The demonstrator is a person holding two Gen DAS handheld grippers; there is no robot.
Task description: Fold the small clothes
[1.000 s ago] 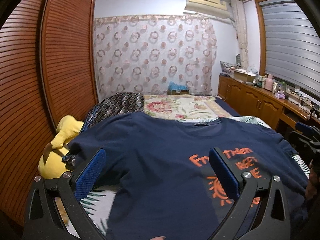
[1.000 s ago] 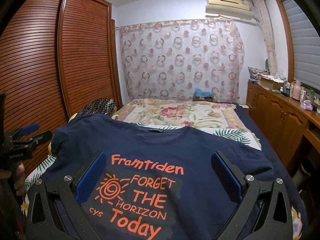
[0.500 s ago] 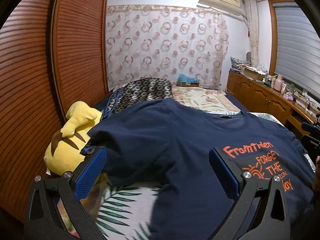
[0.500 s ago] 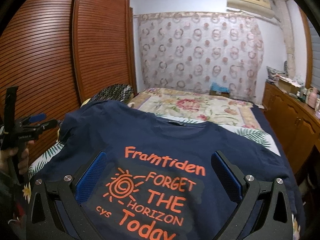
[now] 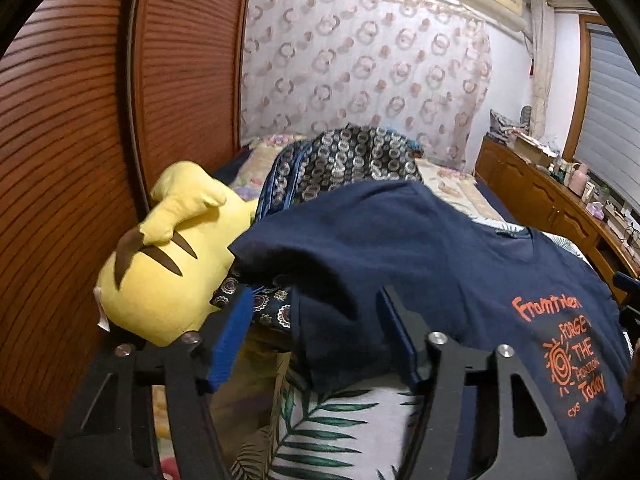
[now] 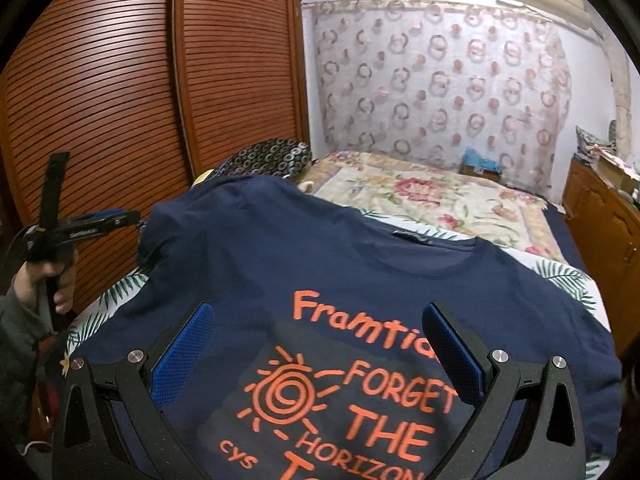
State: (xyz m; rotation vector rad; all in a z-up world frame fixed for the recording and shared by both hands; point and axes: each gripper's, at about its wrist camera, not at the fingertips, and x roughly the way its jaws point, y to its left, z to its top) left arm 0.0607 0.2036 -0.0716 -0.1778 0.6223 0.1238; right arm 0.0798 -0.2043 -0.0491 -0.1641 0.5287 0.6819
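A navy T-shirt (image 5: 420,248) with orange lettering lies face up across the bed, and it fills the right wrist view (image 6: 320,264). Its left sleeve (image 5: 320,280) droops over the edge of a patterned cushion. My left gripper (image 5: 316,300) is at that sleeve. Its jaws are closing with the sleeve's hem between them, and the blue pads still stand apart from the cloth. My right gripper (image 6: 316,316) hangs open over the printed chest, holding nothing. The left gripper (image 6: 92,226) also shows at the shirt's left side in the right wrist view, held in a hand.
A yellow plush toy (image 5: 168,256) lies left of the sleeve against the slatted wardrobe doors (image 5: 80,120). A dark patterned pillow (image 5: 348,160) sits behind it. Leaf-print sheet (image 5: 340,420) shows below the shirt, floral bedspread (image 6: 432,196) beyond it. A wooden cabinet (image 5: 540,196) runs along the right.
My left gripper has travelled left along the shirt to the sleeve and dropped lower, and its jaws have narrowed. The right gripper has drifted closer over the print, still open.
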